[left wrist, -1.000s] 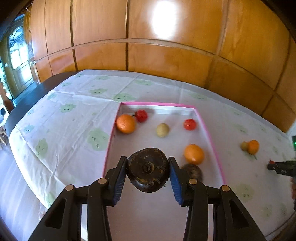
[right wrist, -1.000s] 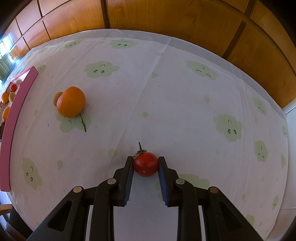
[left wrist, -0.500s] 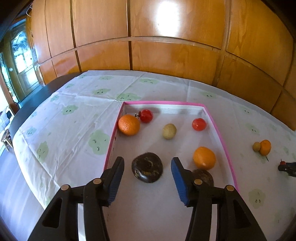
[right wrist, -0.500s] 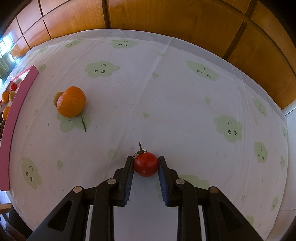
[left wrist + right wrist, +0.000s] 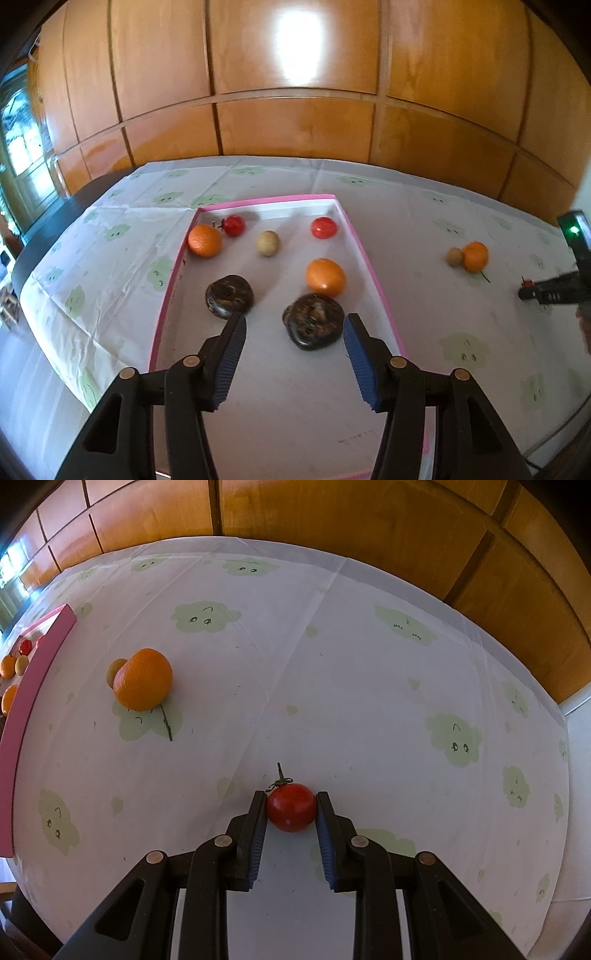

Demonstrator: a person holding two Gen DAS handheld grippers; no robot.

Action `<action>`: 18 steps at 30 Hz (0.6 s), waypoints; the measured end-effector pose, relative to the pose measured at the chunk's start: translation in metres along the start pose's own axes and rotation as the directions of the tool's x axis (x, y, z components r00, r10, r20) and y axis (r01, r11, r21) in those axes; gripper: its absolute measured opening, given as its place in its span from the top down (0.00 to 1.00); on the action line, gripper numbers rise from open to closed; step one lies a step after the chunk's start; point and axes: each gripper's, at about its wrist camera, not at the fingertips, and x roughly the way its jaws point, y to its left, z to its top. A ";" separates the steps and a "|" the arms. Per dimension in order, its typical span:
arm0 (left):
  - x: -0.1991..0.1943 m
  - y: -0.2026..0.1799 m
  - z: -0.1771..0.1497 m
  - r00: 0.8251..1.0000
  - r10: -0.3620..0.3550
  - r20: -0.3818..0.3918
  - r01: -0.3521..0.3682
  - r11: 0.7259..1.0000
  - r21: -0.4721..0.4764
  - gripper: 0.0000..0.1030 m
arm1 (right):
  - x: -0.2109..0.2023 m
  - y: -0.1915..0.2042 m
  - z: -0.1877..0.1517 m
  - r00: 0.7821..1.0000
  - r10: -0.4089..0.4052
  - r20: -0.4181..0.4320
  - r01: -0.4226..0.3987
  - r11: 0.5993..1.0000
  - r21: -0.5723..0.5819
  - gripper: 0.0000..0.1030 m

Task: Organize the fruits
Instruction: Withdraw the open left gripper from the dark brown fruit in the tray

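Observation:
A pink-rimmed white tray (image 5: pixel 373 269) holds two oranges (image 5: pixel 325 277), two red tomatoes (image 5: pixel 324 227), a small tan fruit (image 5: pixel 267 242) and two dark brown fruits (image 5: pixel 229 295) (image 5: pixel 313 321). My left gripper (image 5: pixel 293 334) is open and empty above the tray's near part. My right gripper (image 5: pixel 291 810) is shut on a red tomato (image 5: pixel 291 806) with a stem, low over the tablecloth. An orange (image 5: pixel 143 679) with a small tan fruit (image 5: pixel 115 672) behind it lies on the cloth to the left.
The table has a white cloth with green cloud prints (image 5: pixel 332 664). Wooden wall panels (image 5: pixel 295 110) stand behind. The tray's pink rim (image 5: pixel 29 701) shows at the left of the right wrist view. The right gripper shows far right in the left wrist view (image 5: pixel 550 290).
My left gripper has let go of the dark brown fruit into the tray, opened, and drawn back and to the right. The right gripper has stayed shut on the tomato.

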 end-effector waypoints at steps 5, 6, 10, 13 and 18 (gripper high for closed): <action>-0.006 -0.007 -0.006 1.000 -0.017 0.001 0.017 1.000 0.014 0.46 | -0.001 0.002 0.000 1.000 -0.007 0.002 0.007 1.000 -0.006 0.75; -0.007 -0.008 -0.006 1.000 -0.017 0.004 0.017 1.000 0.018 0.46 | -0.001 0.002 0.000 1.000 -0.007 0.003 0.007 1.000 -0.007 0.75; -0.008 -0.009 -0.010 1.000 -0.021 -0.003 0.021 1.000 0.021 0.46 | 0.000 0.002 0.000 1.000 -0.008 0.004 0.008 1.000 -0.009 0.75; -0.008 -0.008 -0.013 1.000 -0.023 -0.013 0.024 1.000 0.010 0.46 | 0.000 0.002 -0.001 1.000 -0.003 0.003 0.003 1.000 -0.006 0.75; -0.006 -0.003 -0.017 0.999 -0.025 -0.024 0.025 1.000 0.001 0.46 | 0.000 -0.002 0.000 1.000 0.006 0.002 -0.006 1.000 0.000 0.75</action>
